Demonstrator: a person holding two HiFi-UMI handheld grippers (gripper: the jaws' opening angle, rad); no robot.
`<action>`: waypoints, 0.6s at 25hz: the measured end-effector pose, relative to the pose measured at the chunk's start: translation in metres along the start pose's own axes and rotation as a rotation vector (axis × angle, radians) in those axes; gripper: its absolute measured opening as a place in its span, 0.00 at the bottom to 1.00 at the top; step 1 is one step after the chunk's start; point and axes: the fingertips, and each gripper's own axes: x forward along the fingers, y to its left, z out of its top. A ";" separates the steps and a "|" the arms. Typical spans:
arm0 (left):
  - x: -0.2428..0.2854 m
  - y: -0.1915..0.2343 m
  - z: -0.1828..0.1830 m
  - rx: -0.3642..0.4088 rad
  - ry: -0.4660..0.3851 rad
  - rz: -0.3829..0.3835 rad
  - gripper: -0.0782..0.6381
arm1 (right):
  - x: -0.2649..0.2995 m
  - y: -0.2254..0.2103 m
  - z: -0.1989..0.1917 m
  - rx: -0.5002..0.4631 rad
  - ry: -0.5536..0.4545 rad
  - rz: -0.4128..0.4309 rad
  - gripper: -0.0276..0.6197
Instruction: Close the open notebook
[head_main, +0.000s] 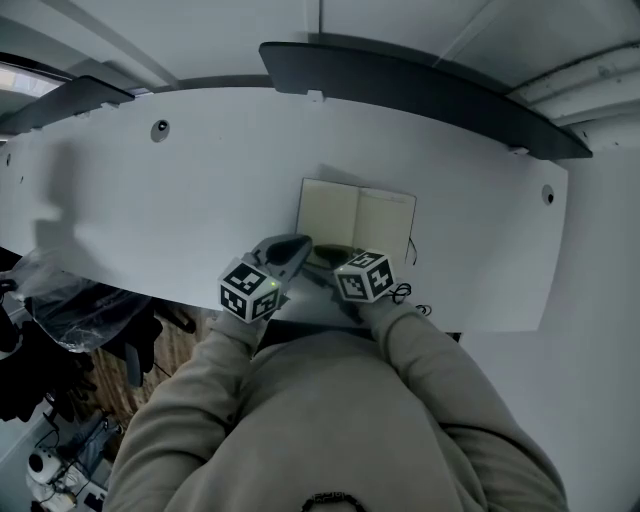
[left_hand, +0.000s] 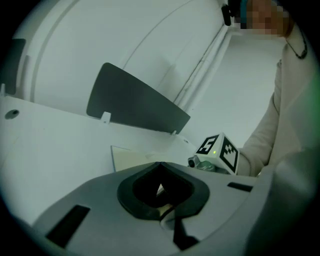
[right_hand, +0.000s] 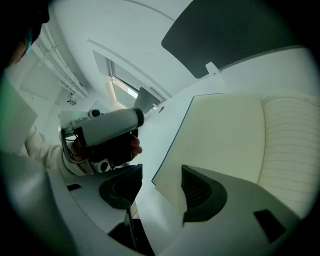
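An open notebook (head_main: 355, 218) with cream pages lies flat on the white desk (head_main: 150, 200), near its front edge. My right gripper (head_main: 325, 262) is open at the notebook's near left corner. In the right gripper view (right_hand: 160, 187) one jaw is over the left page (right_hand: 225, 135) and the other is over bare desk beside it. My left gripper (head_main: 295, 250) hovers just left of that corner. Its jaws (left_hand: 160, 187) are shut with nothing between them. The notebook (left_hand: 127, 157) shows beyond them, and the right gripper's marker cube (left_hand: 220, 150) is to the right.
A dark grey divider panel (head_main: 420, 85) runs along the desk's far edge. Round grommet holes (head_main: 160, 129) sit at the back left and at the right (head_main: 547, 194). A thin black cable (head_main: 402, 293) lies by the front edge. Dark clutter (head_main: 80, 310) stands on the floor below left.
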 end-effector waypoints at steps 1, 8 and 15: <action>0.009 -0.005 0.001 0.012 0.012 -0.030 0.10 | 0.003 0.001 -0.003 0.008 0.006 0.001 0.44; 0.058 0.012 -0.049 -0.005 0.186 -0.063 0.10 | -0.024 0.017 -0.022 0.095 0.003 0.034 0.44; 0.070 0.028 -0.076 0.006 0.267 -0.029 0.10 | -0.168 -0.056 -0.032 0.171 -0.200 -0.172 0.44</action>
